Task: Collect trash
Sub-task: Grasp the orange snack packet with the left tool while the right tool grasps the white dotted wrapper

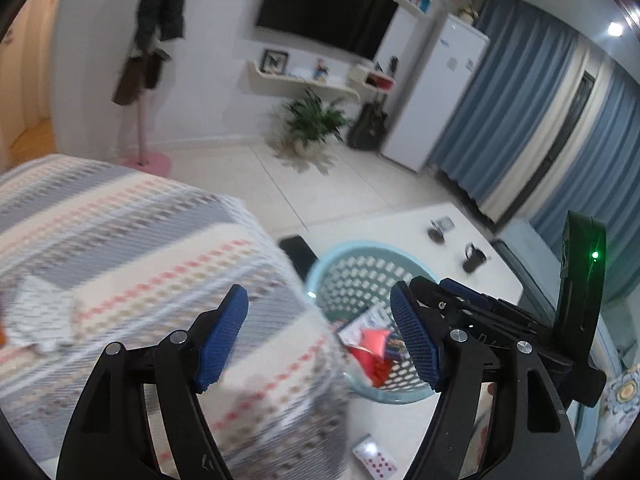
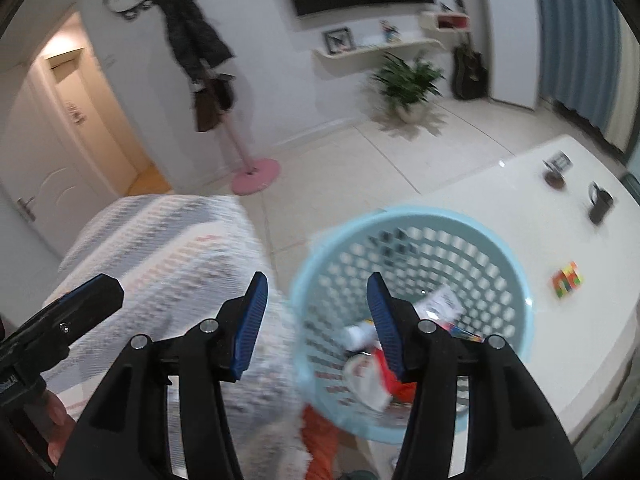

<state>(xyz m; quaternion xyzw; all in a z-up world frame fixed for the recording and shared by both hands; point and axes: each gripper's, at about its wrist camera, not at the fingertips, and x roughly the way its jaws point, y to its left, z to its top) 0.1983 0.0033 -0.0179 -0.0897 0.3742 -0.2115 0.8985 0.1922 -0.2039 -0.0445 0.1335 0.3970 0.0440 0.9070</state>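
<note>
- The left gripper [image 1: 320,334] has its blue pads spread apart with nothing between them, over the edge of the patterned bedspread [image 1: 132,240].
- The right gripper [image 2: 316,324] is likewise parted and empty, at the near rim of the light blue basket [image 2: 516,276].
- Wrappers [image 2: 368,372] already lie in the basket's bottom.
- Only the left view shows a playing card [image 1: 374,458] on the floor and crumpled paper [image 1: 40,316] on the bedspread.
- Only the right view shows a colourful cube [image 2: 567,280] on the white table [image 2: 500,196], right of the basket.
</note>
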